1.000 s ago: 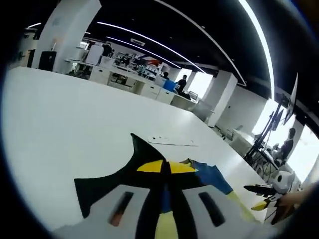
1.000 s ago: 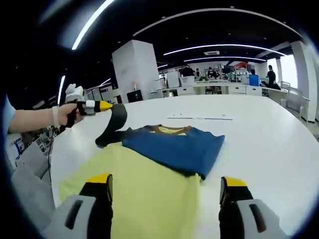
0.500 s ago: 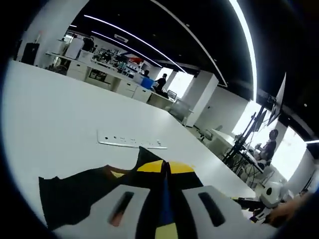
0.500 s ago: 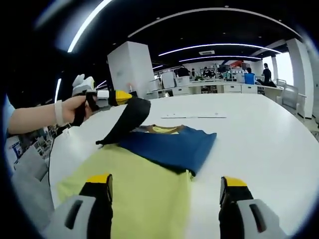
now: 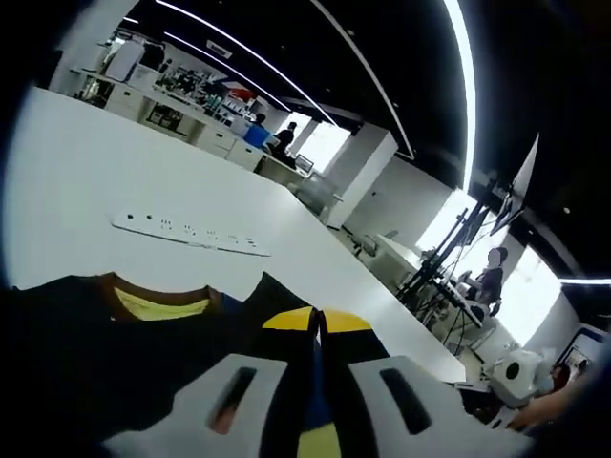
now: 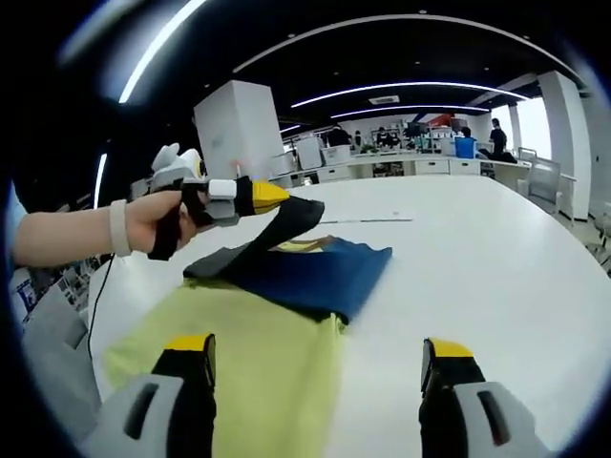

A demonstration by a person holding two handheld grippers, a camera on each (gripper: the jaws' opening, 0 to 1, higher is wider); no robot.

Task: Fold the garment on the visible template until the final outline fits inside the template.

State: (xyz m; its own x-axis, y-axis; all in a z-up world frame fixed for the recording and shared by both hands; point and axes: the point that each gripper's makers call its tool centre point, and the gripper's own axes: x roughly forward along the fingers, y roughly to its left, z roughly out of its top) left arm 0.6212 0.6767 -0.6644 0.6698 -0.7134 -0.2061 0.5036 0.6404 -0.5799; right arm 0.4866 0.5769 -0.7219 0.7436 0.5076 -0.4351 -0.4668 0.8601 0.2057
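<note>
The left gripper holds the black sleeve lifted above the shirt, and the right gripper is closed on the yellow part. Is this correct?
Not entirely. In the right gripper view the right gripper is open, gripping nothing, jaws apart over the yellow part. The left gripper does hold the black sleeve lifted.

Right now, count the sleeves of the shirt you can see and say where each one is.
2: the black sleeve lifted in the left tongs, and the blue sleeve folded flat across the yellow cotton shirt. None seems hidden.
</note>
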